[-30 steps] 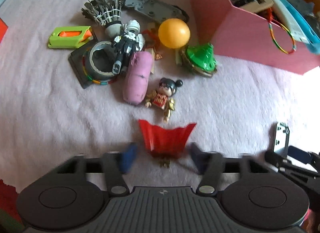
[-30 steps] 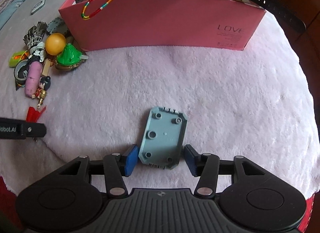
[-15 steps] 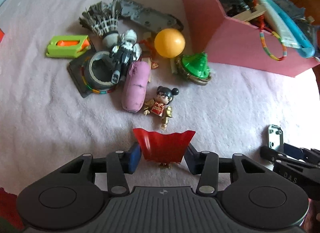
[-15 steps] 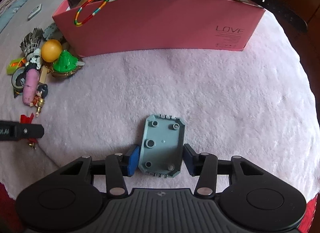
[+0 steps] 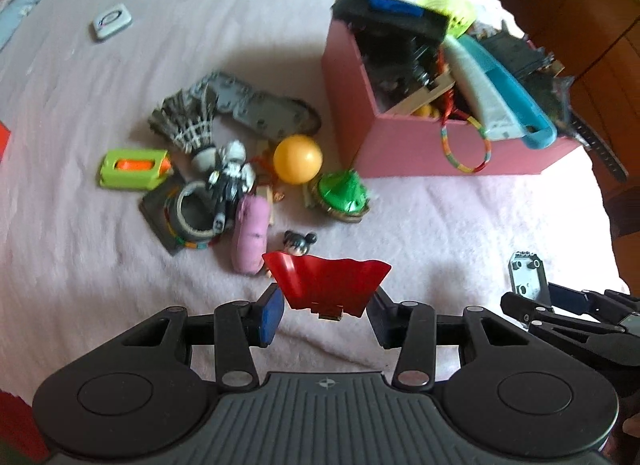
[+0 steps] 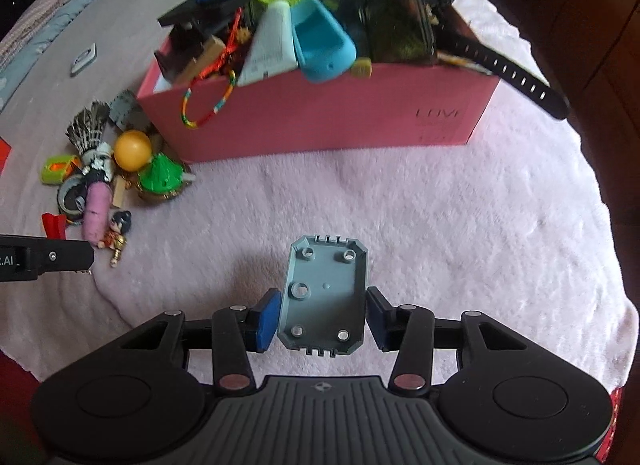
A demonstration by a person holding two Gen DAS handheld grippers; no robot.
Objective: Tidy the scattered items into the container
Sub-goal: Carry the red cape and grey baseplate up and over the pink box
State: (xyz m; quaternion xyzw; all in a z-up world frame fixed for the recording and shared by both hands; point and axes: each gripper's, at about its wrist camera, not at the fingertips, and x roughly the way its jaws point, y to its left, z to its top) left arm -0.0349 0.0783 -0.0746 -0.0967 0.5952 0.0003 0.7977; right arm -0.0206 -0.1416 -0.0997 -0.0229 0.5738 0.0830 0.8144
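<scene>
Left wrist view: left gripper [image 5: 326, 315] clamped on red cape piece [image 5: 326, 283], clear of blanket [image 5: 100, 265]; carry high over pink box [image 5: 440, 153] at far right edge.

Right wrist view: right gripper [image 6: 322, 315] pinching grey plate [image 6: 324, 299]; keep level, release into overfull box.

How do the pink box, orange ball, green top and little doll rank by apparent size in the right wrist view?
1. pink box
2. green top
3. orange ball, close to the top in size
4. little doll
</scene>
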